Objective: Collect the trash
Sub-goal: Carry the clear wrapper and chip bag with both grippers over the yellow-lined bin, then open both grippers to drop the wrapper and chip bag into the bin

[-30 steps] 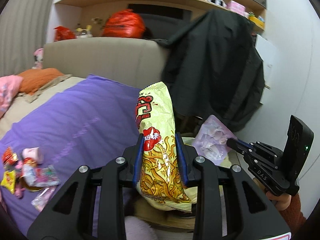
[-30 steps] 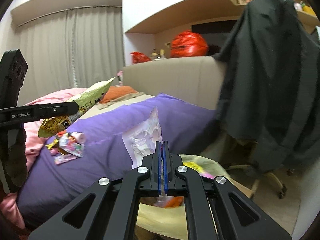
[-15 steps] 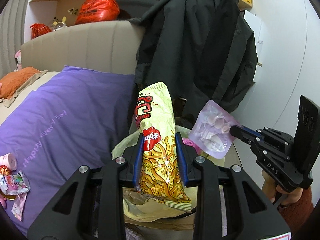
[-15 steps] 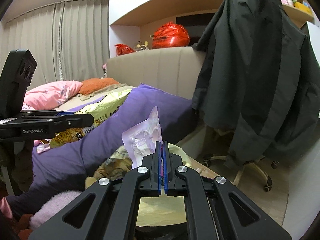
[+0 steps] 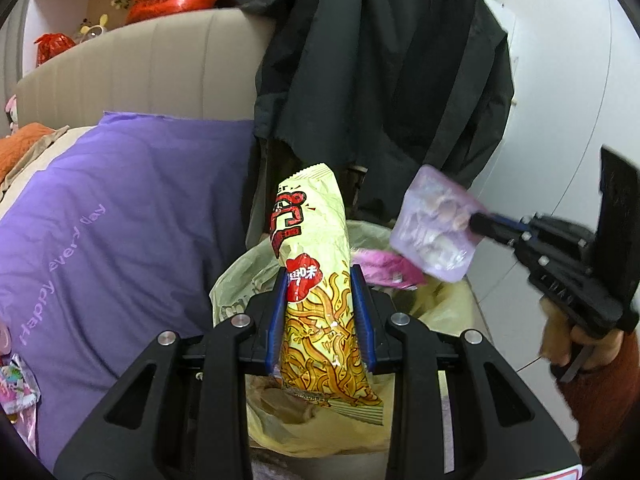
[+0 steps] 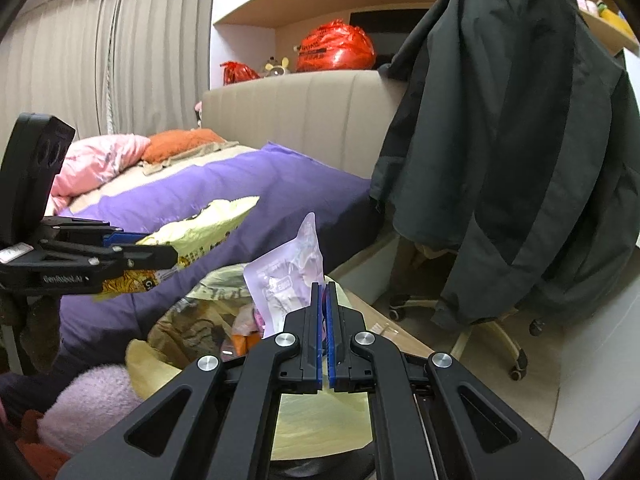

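Left hand-held gripper (image 5: 320, 316): clenched on a yellow noodle packet (image 5: 320, 280), blue pads pressing both sides, packet standing upright at frame centre. Seen from the right wrist view, same packet juts out sideways at mid left.

Right hand-held gripper (image 6: 323, 320): jaws pinched nearly flush on the edge of a clear pouch (image 6: 286, 276); pouch sticks up just above the fingertips, centre of frame. In the left wrist view it shows at right of centre, slightly blurred.

Bin bag (image 5: 236, 284): pale yellow liner, mouth open, lower centre of both views, directly beneath both pieces of trash. Already holds a pink wrapper (image 5: 384, 268) and some brown and orange scraps. Sits beside the bed with its purple cover (image 5: 120, 208); dark jacket (image 5: 384, 60) hangs behind on a chair.

Loose wrappers (image 5: 16, 388) lie on the cover at lower left edge of the left wrist view, so more is left to gather.

Step in hand, as I judge it: carry-to-bin, at the point of drop. Both items hang over the bag mouth.

Next move calls for: lower each a little into the opening, then release both grips so the packet and pouch fall inside, not on the rim. The tall packet could catch on the liner edge; tip it in bottom first. After that, back to the bed for the rest.
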